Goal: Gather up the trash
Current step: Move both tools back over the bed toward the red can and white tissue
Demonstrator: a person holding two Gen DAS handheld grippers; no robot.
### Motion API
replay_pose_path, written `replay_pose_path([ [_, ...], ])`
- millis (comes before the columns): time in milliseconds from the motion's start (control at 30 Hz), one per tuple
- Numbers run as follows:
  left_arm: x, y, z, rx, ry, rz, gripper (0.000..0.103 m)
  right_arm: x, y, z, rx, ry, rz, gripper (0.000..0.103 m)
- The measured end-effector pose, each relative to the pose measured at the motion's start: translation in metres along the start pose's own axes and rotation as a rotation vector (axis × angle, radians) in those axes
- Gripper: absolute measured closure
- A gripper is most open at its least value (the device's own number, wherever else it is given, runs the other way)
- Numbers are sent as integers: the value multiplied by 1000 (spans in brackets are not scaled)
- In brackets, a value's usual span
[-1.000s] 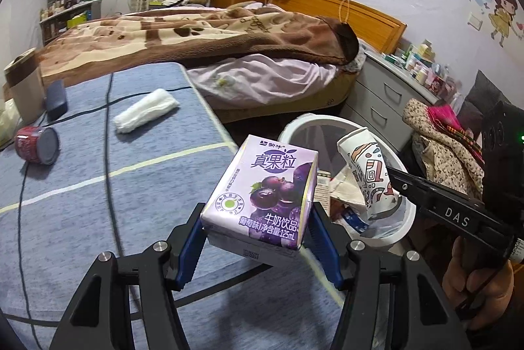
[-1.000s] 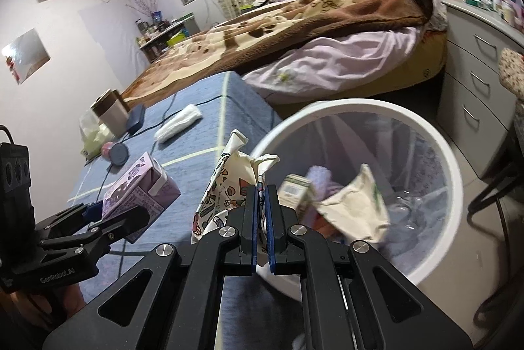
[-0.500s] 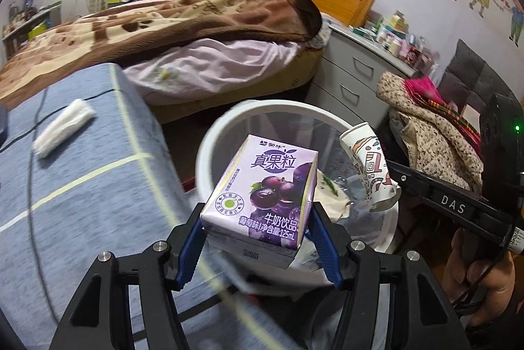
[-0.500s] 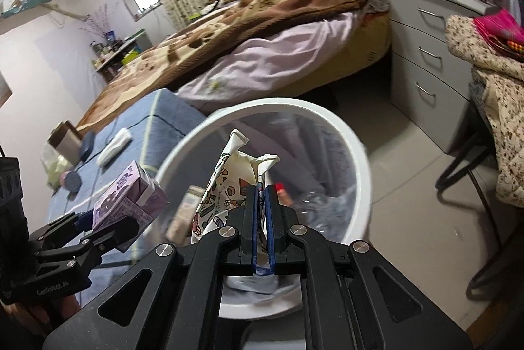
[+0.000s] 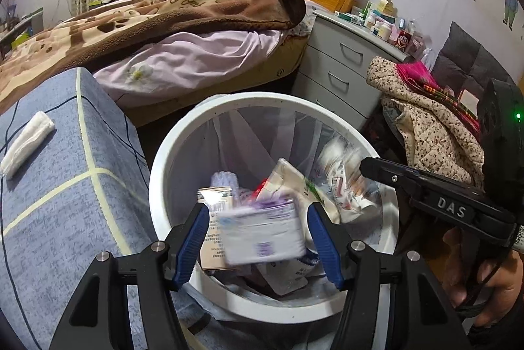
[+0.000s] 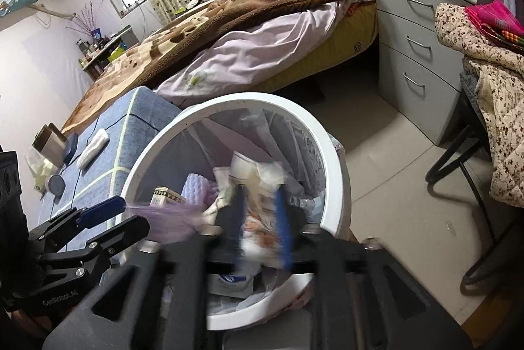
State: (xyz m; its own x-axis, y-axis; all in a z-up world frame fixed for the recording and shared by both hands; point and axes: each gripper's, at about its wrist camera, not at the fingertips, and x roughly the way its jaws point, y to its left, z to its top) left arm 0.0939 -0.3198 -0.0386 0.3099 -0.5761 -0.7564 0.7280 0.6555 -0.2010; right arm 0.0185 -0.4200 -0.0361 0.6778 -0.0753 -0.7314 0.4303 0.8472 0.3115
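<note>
Left tool: apart, your milk carton dropping free
Right tool: opening, paper cup loose between
Bin: receiving both
Left for you: tissue on table

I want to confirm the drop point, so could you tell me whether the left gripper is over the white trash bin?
Yes, the left gripper sits above the opening of the white trash bin, with the blurred purple carton between its fingers.

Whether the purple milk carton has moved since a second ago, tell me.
Yes. The carton stood upright between the blue pads; now it sits lower between them, blurred, dropping into the white bin.
</note>
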Motion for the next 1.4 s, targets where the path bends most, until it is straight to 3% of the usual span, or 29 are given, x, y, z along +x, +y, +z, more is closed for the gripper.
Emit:
replay_pose_path([
  [33, -1, 0, 0, -3, -5, 4, 39, 0, 0, 1, 0, -5, 3, 45],
  [1100, -71, 43, -32, -120, -97, 116, 38, -27, 57, -8, -171, -25, 50, 45],
  [1400, -96, 64, -58, -171, -104, 158, 38, -30, 92, -25, -249, 2, 92, 45],
])
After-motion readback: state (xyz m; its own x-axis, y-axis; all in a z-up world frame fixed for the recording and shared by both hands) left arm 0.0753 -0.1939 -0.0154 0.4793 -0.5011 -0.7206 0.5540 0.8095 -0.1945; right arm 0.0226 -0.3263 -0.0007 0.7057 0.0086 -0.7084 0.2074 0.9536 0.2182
